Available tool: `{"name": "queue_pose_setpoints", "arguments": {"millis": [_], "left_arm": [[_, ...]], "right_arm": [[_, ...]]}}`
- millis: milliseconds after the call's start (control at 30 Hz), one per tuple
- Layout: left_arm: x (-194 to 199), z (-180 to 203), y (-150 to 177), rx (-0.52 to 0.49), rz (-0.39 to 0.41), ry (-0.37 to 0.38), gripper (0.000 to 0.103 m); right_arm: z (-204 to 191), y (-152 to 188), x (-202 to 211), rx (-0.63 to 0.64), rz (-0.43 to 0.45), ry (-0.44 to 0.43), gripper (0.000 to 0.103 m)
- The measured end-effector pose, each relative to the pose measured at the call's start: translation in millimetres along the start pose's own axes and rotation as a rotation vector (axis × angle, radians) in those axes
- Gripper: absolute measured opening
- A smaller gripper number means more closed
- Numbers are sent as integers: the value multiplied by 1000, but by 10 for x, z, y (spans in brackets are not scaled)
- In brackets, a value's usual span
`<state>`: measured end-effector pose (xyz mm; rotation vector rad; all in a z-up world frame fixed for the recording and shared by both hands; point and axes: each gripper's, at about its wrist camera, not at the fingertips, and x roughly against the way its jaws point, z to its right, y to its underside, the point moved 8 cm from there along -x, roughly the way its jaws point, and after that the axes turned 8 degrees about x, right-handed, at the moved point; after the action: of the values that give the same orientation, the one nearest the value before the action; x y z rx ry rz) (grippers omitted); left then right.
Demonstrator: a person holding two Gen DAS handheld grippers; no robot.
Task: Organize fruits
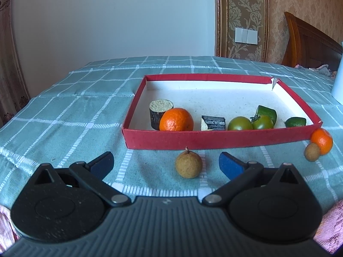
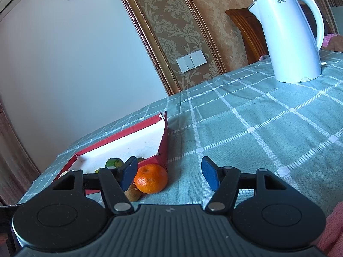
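Longan (image 1: 188, 165) on checked tablecloth (image 1: 64, 107), just outside near wall of red tray (image 1: 193, 141), roughly centred btwn pads of left gripper (image 1: 166, 163). Left jaws wide apart, nothing held, pads not touching fruit. Right gripper (image 2: 169, 174) also parted, empty; left pad sits in front of tangerine (image 2: 151, 178) w/o visible contact. Second longan (image 2: 133, 194) touching that tangerine, both at tray's right front corner, outside.

Inside tray: orange (image 1: 176, 120), two green tomatoes (image 1: 240, 123), dark cylinder piece (image 1: 159, 113), dark block (image 1: 213, 123), green pcs at right. Kettle (image 2: 289, 36) well apart, far right.

Step in hand (judged): left pick of near longan, then over wall into tray.

To do well:
- Ease fwd and down until pads flank widest part of fruit, not top.
- Close slow; small round hard shell, likely to squirt out if pinched off-centre.
- Keep pads off cloth to avoid snagging fabric.
- Lift clear of tray wall before moving in; wall is thin card, far corner already torn.
- Drop in bare patch behind front row, not onto orange.

Orientation: fruit near-spherical, no real long axis. Stem stub points up, slightly toward tray. Grip across sides, stem left free.
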<state>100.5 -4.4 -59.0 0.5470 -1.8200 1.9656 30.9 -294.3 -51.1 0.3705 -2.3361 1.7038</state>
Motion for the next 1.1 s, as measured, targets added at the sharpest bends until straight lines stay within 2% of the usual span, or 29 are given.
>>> {"name": "queue_pose_setpoints", "arguments": {"millis": [600,1100], "left_arm": [[12,8,14,-6,5,5,103],[8,3,19,-13,0,43,103]], "right_arm": [[-5,-7,2,-4,7,-3,65],[-18,-15,12,-11,13,-10,65]]}}
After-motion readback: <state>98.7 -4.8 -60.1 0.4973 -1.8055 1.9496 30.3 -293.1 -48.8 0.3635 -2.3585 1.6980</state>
